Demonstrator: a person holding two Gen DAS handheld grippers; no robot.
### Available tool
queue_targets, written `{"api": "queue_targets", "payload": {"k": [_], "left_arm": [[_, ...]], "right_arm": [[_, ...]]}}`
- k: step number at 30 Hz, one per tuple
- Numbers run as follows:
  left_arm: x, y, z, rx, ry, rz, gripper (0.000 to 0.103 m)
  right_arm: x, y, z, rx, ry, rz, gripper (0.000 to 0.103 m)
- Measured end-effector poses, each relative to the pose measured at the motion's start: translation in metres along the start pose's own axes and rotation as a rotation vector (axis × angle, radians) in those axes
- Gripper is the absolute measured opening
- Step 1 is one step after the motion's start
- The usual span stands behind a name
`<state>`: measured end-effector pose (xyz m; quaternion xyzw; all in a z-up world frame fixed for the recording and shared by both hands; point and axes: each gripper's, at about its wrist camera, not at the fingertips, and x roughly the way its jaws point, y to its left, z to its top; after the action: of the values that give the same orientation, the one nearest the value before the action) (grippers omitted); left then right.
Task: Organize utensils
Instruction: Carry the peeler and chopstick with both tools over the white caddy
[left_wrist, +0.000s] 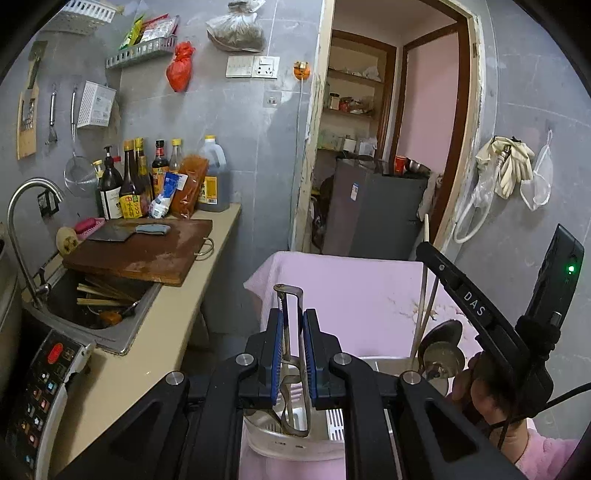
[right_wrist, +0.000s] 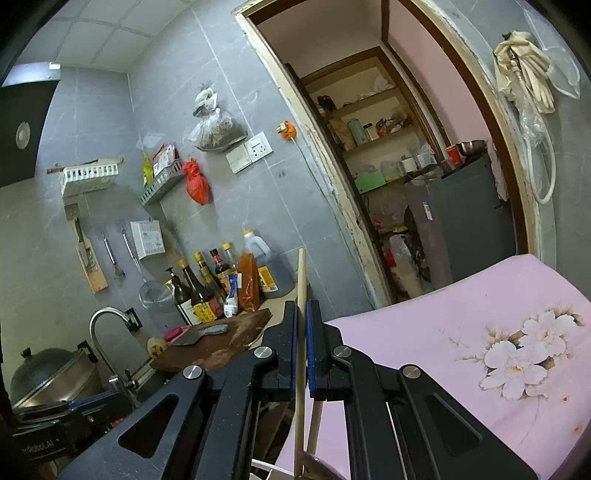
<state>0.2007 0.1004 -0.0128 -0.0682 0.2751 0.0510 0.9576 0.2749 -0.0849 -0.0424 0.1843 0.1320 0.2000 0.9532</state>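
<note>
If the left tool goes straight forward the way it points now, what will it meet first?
Probably the pink towel over the surface ahead. The left tool, shut on a metal peeler, aims slightly down at it over a white basket. Depth is unclear; nothing else seems to lie between.

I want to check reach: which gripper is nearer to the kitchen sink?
Left. The left gripper, holding a peeler, is beside the sink; the right gripper is farther away.

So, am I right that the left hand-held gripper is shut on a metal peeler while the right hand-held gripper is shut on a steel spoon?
Not quite: the right hand-held gripper is shut on pale wooden chopsticks, as the right wrist view shows. The left hand-held gripper does hold the metal peeler.
</note>
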Motion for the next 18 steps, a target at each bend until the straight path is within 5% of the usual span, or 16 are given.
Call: {"api": "queue_targets", "payload": {"k": [14,18], "left_arm": [[0.001,0.015,-0.009,-0.089,0.048,-0.071,0.011],[0.000,0.021,-0.009,-0.134,0.050,-0.081,0.015]], "right_arm": [[-0.022,0.004,-0.004,-0.088,0.080,0.038,0.005],[-0.032,0.003,0.001,-0.113,0.089,0.044,0.013]]}}
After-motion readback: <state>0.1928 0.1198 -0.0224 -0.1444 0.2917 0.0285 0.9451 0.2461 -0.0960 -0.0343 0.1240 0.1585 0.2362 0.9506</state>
